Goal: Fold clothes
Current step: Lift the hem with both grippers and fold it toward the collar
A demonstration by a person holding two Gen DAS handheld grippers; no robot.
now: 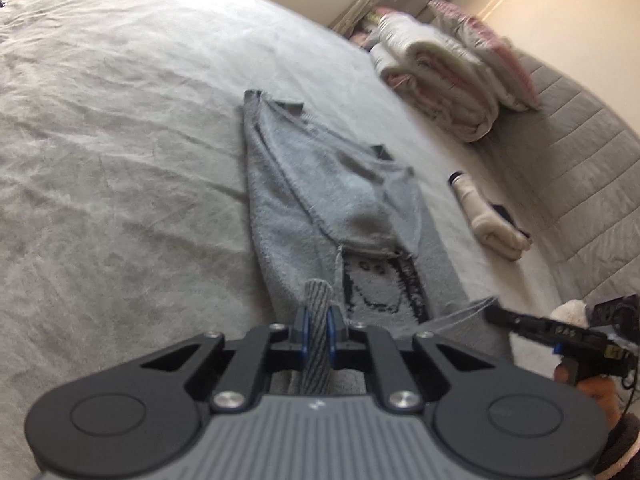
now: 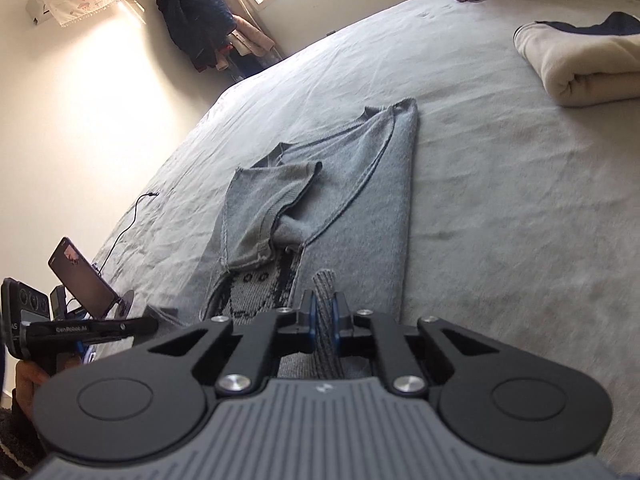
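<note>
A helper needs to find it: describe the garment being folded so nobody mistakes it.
On the wide pale bed, look to the middle, in front of both grippers. The grey knit sweater lies there lengthwise, sleeves folded in. Unlike the cream folded bundle beside it, it is grey with a dark knitted pattern near its hem.

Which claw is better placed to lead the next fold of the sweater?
Neither, probably: the left claw and right claw each pinch the sweater hem at a near corner, so both should carry it together.
</note>
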